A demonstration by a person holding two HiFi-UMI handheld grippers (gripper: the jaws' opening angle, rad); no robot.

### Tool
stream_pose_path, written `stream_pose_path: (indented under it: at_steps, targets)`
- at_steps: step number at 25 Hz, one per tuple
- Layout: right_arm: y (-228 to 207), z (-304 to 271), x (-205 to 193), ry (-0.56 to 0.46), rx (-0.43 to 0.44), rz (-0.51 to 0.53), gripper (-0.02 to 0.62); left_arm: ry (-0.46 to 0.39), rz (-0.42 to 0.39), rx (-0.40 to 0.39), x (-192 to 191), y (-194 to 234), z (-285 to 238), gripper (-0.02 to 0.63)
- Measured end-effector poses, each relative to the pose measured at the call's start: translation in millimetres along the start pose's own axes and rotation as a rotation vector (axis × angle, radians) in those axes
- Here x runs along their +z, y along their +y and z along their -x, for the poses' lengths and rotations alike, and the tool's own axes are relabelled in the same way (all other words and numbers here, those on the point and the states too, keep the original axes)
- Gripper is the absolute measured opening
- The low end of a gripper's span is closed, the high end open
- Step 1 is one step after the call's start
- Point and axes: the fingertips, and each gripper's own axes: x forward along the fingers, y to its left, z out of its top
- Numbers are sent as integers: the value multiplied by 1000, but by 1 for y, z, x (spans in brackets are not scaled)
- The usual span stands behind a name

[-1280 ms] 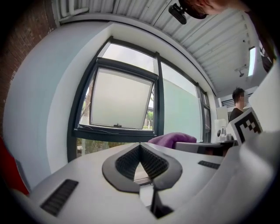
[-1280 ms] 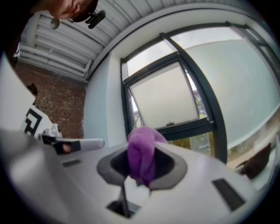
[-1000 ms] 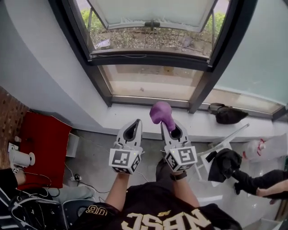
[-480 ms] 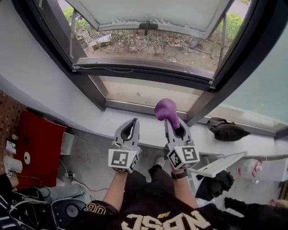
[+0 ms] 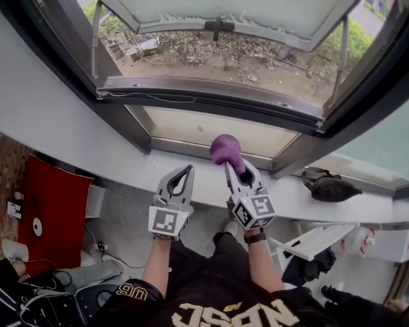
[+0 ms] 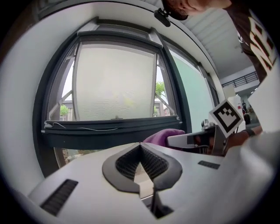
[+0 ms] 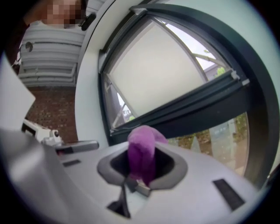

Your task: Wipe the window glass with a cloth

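Right gripper (image 5: 234, 169): jaws clamped on a bunched purple cloth (image 5: 223, 148), near the lower pane (image 5: 185, 129), seemingly just short of touching. Left gripper (image 5: 189, 168): jaws together, nothing between them.

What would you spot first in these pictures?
The bright purple cloth jumps out first, pinched in the right gripper near the low window pane. Above it, the big dark-framed window sash is tilted open toward the outside. The left gripper alongside is shut and empty.

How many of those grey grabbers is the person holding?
2. The left gripper, shut and empty, is below the window; the right gripper beside it grips a purple cloth. None seem hidden.
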Motion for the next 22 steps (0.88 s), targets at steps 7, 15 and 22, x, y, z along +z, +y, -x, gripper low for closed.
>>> stream_pose_path:
  at_steps: [7,15,22]
  targets:
    - [57,-121,-61,35,49,160,81,14,79,-16,-38,125,29,11]
    - [181,-322,-144,17,148,209,81,51,146,-33,-84,256,75,11]
    - [200,-445,-167,-28,137,200,81,52,198,7,-106,319,90,11]
